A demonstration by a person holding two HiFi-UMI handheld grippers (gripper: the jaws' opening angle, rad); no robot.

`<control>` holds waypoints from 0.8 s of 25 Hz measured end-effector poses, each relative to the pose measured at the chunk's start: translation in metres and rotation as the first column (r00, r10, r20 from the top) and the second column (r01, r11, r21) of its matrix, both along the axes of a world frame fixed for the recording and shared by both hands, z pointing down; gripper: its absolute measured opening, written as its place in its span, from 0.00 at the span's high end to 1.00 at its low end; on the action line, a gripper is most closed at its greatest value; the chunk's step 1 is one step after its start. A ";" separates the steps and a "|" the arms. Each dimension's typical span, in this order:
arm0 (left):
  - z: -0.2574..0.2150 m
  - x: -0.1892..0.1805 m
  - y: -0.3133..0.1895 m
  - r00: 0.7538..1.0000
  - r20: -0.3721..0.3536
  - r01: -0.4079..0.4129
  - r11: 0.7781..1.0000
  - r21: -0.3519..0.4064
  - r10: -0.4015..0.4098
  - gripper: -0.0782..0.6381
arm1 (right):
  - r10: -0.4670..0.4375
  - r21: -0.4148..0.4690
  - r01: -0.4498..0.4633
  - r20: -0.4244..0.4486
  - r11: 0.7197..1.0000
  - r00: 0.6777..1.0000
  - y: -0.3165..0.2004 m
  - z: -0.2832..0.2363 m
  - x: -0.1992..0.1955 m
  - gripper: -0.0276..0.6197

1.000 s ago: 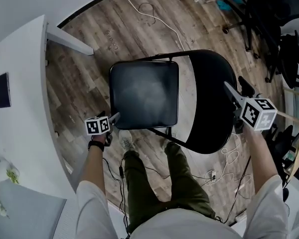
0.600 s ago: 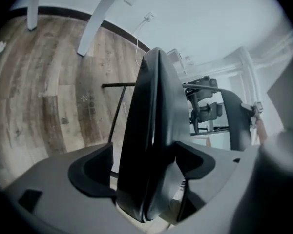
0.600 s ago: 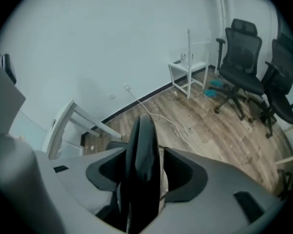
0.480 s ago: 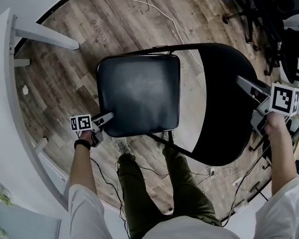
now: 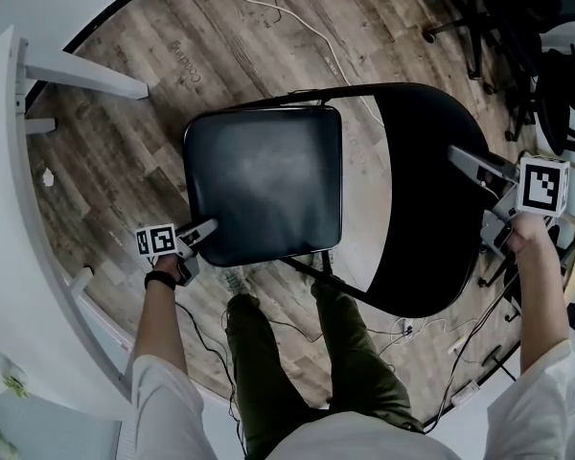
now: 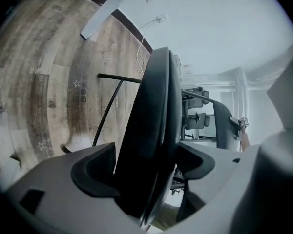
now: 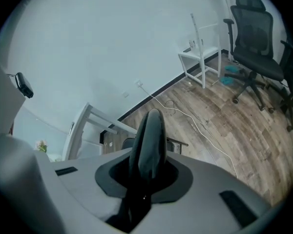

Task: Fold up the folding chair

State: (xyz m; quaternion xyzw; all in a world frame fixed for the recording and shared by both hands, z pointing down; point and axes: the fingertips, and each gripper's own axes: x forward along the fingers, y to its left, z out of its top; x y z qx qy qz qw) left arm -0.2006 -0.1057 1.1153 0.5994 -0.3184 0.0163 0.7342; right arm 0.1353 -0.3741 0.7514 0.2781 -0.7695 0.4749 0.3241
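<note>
One folding chair (image 5: 412, 142) stands open, seat (image 5: 264, 182) facing left; left gripper (image 5: 209, 226) clamps seat; right gripper (image 5: 460, 159), just closed, clamps backrest (image 5: 431, 247).

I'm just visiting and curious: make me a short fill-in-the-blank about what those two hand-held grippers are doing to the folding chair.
1. The left gripper is clamped on a corner of the ____.
2. The right gripper holds the edge of the ____.
3. Both those parts are coloured ____.

Missing words: seat; backrest (the right jaws have just been closing onto it); black.
</note>
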 end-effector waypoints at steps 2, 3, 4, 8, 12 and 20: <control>-0.009 0.003 -0.002 1.000 0.020 0.002 1.000 -0.006 -0.001 0.35 | 0.002 -0.010 -0.002 0.005 1.000 1.000 -0.001 -0.007 -0.003 0.86; -0.014 0.005 -0.003 1.000 0.031 0.001 1.000 -0.007 -0.001 0.35 | 0.006 -0.013 -0.006 0.008 1.000 1.000 -0.002 -0.012 -0.005 0.86; -0.020 0.008 -0.004 0.999 0.042 -0.002 1.000 -0.006 0.002 0.35 | 0.012 -0.016 -0.012 0.011 1.000 1.000 -0.002 -0.016 -0.006 0.86; -0.051 0.031 -0.002 0.993 0.106 -0.054 0.999 0.002 0.054 0.36 | 0.026 -0.019 -0.026 0.023 0.999 0.999 0.003 -0.035 -0.002 0.86; -0.094 0.063 -0.005 0.985 0.142 -0.104 0.994 0.022 0.099 0.37 | 0.062 -0.037 -0.061 0.029 0.997 0.998 0.003 -0.056 0.010 0.86; -0.187 0.140 -0.018 0.979 0.161 -0.136 0.988 0.071 0.123 0.36 | 0.084 -0.011 -0.086 -0.132 0.996 0.988 -0.004 -0.094 0.065 0.86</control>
